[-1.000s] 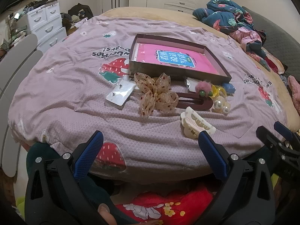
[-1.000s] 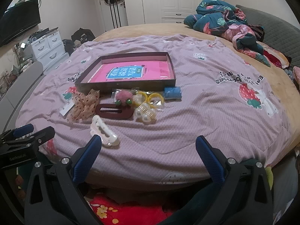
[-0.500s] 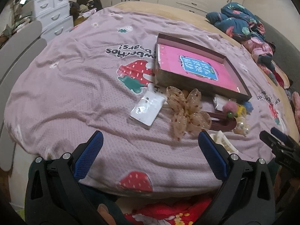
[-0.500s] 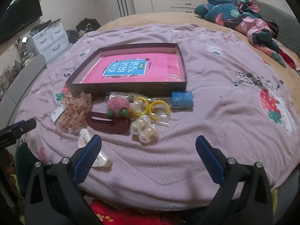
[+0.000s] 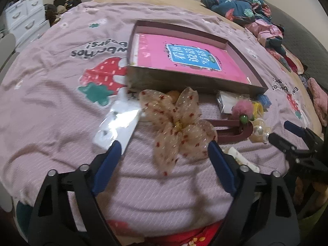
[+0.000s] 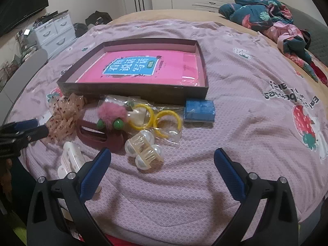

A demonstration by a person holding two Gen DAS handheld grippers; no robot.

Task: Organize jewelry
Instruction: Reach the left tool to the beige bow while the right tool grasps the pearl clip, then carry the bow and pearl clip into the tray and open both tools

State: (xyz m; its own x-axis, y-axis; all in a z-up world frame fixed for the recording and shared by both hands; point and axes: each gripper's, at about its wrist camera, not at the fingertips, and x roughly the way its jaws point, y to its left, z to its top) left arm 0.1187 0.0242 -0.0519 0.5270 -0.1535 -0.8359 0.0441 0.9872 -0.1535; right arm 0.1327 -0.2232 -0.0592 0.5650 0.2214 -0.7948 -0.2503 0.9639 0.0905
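A dark shallow box (image 5: 190, 80) (image 6: 131, 91) with a pink book inside lies on the purple bedspread. In front of it lie a beige dotted bow (image 5: 178, 121) (image 6: 63, 116), a white earring card (image 5: 119, 123), a maroon hair clip (image 5: 231, 131) (image 6: 98, 137), a pink pom-pom tie (image 6: 111, 112), yellow hoops in a bag (image 6: 155, 121), a pearl claw clip (image 6: 144, 150), a white claw clip (image 6: 70, 161) and a blue block (image 6: 198, 109). My left gripper (image 5: 164, 153) is open, just short of the bow. My right gripper (image 6: 162, 162) is open, just before the pearl clip.
A heap of dark floral clothes (image 6: 266, 18) lies at the far right of the bed. White drawers (image 6: 55, 30) stand beyond the left edge. Bare bedspread (image 6: 256, 112) lies right of the items.
Both grippers have moved forward towards the items. The left one has closed in on the bow and the card. The right one has closed in on the pearl clip. Both stay open.
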